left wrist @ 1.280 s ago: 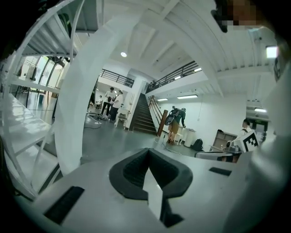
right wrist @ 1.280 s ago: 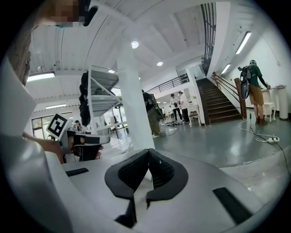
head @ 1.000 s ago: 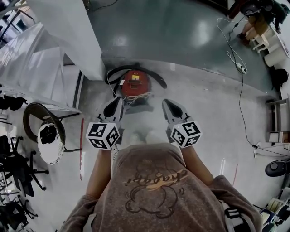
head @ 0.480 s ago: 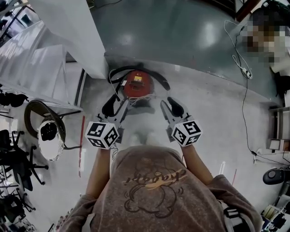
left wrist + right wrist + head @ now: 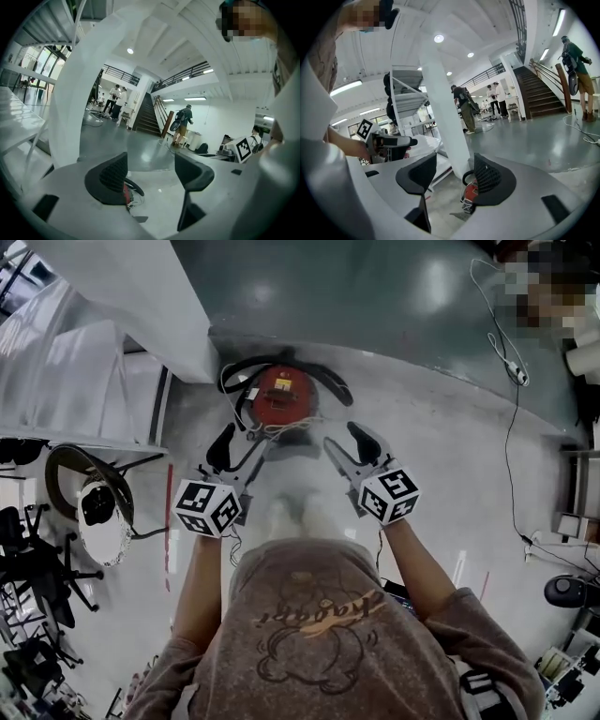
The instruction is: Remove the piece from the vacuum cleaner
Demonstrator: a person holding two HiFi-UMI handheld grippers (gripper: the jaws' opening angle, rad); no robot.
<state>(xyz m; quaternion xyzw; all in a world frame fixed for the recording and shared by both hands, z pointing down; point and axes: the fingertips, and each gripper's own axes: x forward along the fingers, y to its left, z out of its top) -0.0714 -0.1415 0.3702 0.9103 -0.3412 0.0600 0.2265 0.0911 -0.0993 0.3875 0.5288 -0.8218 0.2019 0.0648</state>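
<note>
Both grippers have just opened. A second ago each pair of fingers was pressed together in the head view. Now the left gripper (image 5: pixel 239 448) and the right gripper (image 5: pixel 349 446) both show fingers spread wide. Each gripper's own view confirms it: the left fingers (image 5: pixel 110 176) stand well apart with only floor between them, and so do the right fingers (image 5: pixel 490 178).

Both hands have also pushed forward toward the red vacuum cleaner (image 5: pixel 281 397). It sits on the grey floor (image 5: pixel 431 456) at upper centre of the head view, just below a white pillar (image 5: pixel 141 296). A black hose (image 5: pixel 323 382) curls around it and a pale cord (image 5: pixel 281 434) lies at its near edge.

The fingertips now flank the vacuum's near side, close but not touching. In both gripper views the machine is only a red patch low in the frame, beyond the fingers (image 5: pixel 125 192) (image 5: pixel 471 190).

This looks like the reach before a two-handed grasp. Nothing has been taken off yet, and which piece is meant cannot be made out.
</note>
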